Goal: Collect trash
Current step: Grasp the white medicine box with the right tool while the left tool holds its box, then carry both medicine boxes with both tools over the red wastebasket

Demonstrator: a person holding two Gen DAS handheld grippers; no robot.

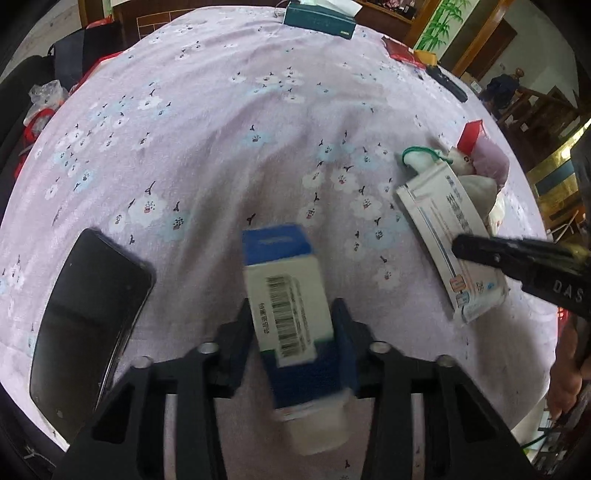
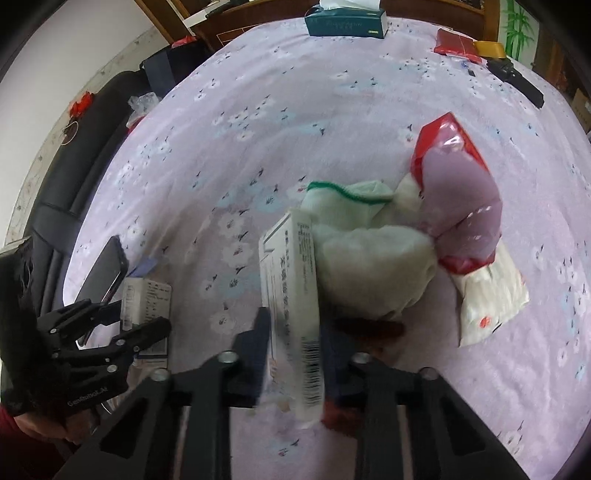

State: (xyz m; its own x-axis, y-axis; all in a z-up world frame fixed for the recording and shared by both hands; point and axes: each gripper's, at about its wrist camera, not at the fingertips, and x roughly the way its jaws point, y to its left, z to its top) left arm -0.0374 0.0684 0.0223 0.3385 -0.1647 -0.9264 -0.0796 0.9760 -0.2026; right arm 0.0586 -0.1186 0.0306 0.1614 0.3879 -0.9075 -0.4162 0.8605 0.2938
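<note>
My left gripper (image 1: pixel 291 314) is shut on a blue and white carton with a barcode (image 1: pixel 284 295), held just above the lilac flowered cloth (image 1: pixel 221 129). My right gripper (image 2: pixel 293 325) is shut on a flat white medicine box (image 2: pixel 291 295); the same box shows at the right of the left wrist view (image 1: pixel 443 240). Beside that box lie a white sock with a green rim (image 2: pixel 362 236) and a red and clear plastic wrapper (image 2: pixel 458 184). The left gripper also shows at the lower left of the right wrist view (image 2: pixel 144 317), with the carton (image 2: pixel 147 299) in it.
A black phone (image 1: pixel 88 314) lies at the left of the cloth. A dark green tissue box (image 2: pixel 347 20) stands at the far edge. Red packets (image 2: pixel 454 42) and a black remote (image 2: pixel 517 79) lie at the far right. A dark sofa (image 2: pixel 74 177) runs along the left.
</note>
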